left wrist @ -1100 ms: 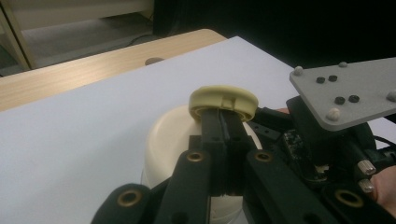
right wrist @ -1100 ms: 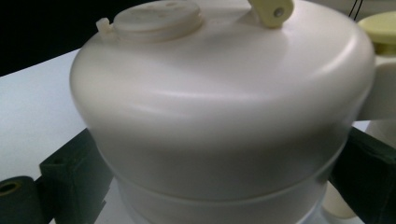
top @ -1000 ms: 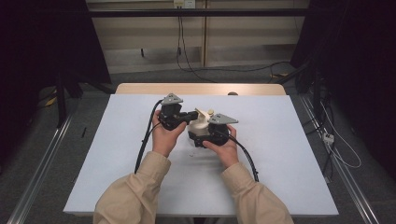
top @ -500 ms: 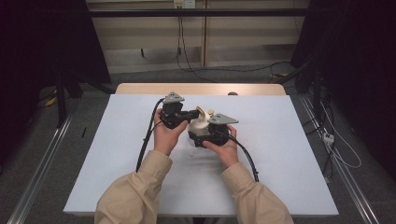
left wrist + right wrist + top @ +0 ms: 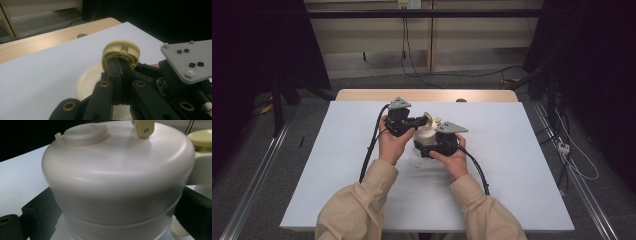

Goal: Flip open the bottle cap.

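Observation:
A cream-white round container (image 5: 426, 135) stands at the middle of the white table sheet (image 5: 512, 170). My right gripper (image 5: 432, 145) is shut on it, one black jaw on each side of its body (image 5: 117, 177). A flat perforated disc (image 5: 86, 131) sits on top of the container, and a small yellow tab (image 5: 144, 127) rises behind it. A pale yellow cap (image 5: 121, 51) is at the container's upper side. My left gripper (image 5: 119, 65) comes in from the left, its jaws pressed together on the cap's rim. In the high view the cap (image 5: 428, 117) sits just past my left gripper (image 5: 418, 120).
A strip of bare wooden tabletop (image 5: 427, 95) runs along the far edge. Black cables (image 5: 371, 150) trail back from both grippers toward the person's beige sleeves (image 5: 357, 200). The right gripper's grey plate (image 5: 191, 58) lies close beside my left jaws. Dark floor and rails surround the table.

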Tool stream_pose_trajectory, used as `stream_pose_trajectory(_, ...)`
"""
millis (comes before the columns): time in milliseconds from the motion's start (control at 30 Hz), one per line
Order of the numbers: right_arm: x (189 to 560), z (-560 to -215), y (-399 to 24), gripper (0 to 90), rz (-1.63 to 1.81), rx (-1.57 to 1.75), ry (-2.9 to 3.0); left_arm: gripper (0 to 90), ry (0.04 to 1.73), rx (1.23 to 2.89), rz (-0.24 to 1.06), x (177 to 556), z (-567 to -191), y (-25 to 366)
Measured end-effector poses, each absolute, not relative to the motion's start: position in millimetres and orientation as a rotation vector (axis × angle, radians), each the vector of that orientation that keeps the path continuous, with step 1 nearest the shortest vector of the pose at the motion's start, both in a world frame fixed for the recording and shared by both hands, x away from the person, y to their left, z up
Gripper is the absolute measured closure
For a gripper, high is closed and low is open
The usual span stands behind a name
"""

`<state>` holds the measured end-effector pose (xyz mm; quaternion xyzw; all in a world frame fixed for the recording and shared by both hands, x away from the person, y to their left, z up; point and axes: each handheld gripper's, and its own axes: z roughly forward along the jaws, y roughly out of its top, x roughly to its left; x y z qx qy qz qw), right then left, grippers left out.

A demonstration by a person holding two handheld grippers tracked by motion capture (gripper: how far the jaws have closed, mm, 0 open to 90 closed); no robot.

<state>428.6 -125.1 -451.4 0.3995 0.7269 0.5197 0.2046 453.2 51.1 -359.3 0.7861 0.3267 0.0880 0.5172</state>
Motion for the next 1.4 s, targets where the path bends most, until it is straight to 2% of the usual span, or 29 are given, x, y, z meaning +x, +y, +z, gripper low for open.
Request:
stream_pose_trajectory(700, 427, -450, -127, 4.6, 1.460, 1.118, 2.024, 89.4, 0.791, 1.877, 0.197, 460, -361, 45)
stream_pose_trajectory(833, 426, -450, -129, 4.7, 1.458, 1.120, 2.032, 86.3, 0.787, 1.878, 0.204, 458, -359, 47)
stream_pose_trajectory(933, 425, -449, -129, 5.0, 1.445, 1.114, 2.039, 79.0, 0.774, 1.874, 0.215, 453, -356, 51)
stream_pose_trajectory(1000, 425, -450, -129, 4.7, 1.425, 1.115, 2.061, 69.0, 0.774, 1.877, 0.239, 449, -353, 56)
stream_pose_trajectory(1067, 425, -452, -130, 4.5, 1.419, 1.127, 2.077, 67.1, 0.767, 1.871, 0.226, 446, -353, 61)
stream_pose_trajectory(1233, 422, -453, -130, 4.7, 1.396, 1.141, 2.088, 41.7, 0.793, 1.860, 0.246, 437, -358, 72)
stream_pose_trajectory(1300, 421, -452, -130, 5.2, 1.390, 1.139, 2.088, 38.0, 0.791, 1.857, 0.245, 434, -360, 78)
stream_pose_trajectory(1400, 419, -454, -132, 5.2, 1.384, 1.141, 2.093, 25.8, 0.799, 1.852, 0.266, 430, -363, 88)
